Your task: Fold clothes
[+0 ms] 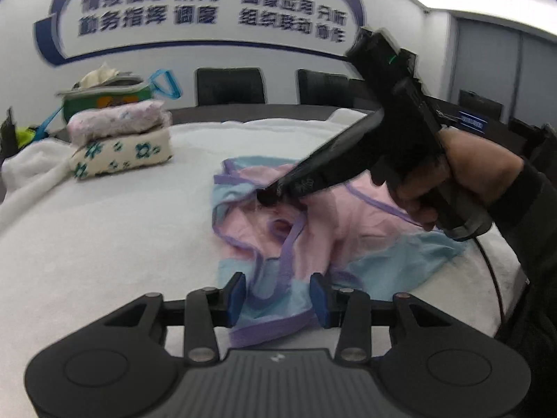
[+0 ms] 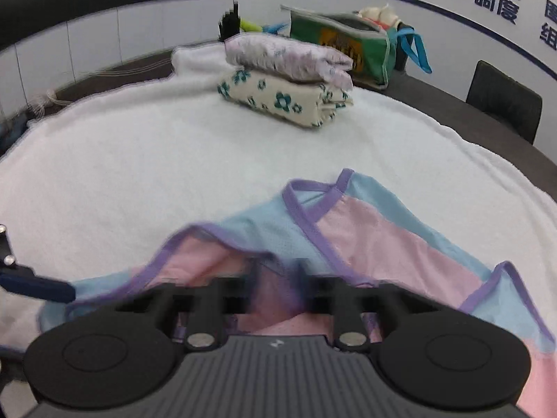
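Your garment shows pink and pale blue panels edged in purple binding, on a white fleecy cover. Beyond the garment, a cream bundle with teal flowers carries a pale pink speckled one; behind them, a green bag.

three garments, two grippers, one bag, two chairs
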Available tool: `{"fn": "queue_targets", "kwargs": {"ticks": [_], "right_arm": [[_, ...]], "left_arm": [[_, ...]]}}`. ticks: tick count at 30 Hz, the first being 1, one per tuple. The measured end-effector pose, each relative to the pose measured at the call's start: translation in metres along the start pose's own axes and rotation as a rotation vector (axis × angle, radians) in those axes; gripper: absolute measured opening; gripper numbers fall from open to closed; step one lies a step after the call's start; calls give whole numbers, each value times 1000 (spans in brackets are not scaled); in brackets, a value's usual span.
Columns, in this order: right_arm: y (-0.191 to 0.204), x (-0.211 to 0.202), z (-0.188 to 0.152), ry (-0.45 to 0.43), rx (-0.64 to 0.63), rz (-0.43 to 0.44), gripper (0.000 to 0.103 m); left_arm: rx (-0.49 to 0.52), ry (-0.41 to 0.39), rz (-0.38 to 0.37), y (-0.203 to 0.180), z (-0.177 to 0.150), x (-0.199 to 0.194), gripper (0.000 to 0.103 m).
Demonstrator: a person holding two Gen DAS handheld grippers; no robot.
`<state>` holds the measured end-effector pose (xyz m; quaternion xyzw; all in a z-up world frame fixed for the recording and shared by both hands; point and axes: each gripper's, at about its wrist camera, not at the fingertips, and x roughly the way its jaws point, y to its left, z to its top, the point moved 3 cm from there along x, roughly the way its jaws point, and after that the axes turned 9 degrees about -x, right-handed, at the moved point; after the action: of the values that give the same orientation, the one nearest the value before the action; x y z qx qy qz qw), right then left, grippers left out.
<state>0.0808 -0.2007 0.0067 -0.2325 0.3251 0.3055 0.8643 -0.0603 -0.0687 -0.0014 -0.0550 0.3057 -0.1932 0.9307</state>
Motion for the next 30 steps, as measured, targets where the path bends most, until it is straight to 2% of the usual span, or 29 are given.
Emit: {"fn": "queue_targets", "kwargs": {"ticks": [1,2,6,8,11,19,25,30], "right_arm": [[1,-2,5,-25,4,8,5],[2,-5,13,-56,11,13,5],[6,-11,47,-170,57,22,5],[10,-5,60,-185,61,45,5],[19,0,69,-185,40,56,5],[13,-7,69,-198,78,56,5],[15,-1,75,-197,78,71,5],[13,1,73,-197,83,72,5]], "left_arm": [[-46,-1,13,8,0,-1,17],[-87,-4,24,15,1,-2,16],[-196,-42,87,40,3,-14,16],[-235,-47,117,50,3,-16,22],[-274,-31,117,58,1,-15,28],[-303,1,33,52,6,-3,26],[-403,9,-67,59,13,-9,28],[-474,6,-98,67,17,-15,28]]}}
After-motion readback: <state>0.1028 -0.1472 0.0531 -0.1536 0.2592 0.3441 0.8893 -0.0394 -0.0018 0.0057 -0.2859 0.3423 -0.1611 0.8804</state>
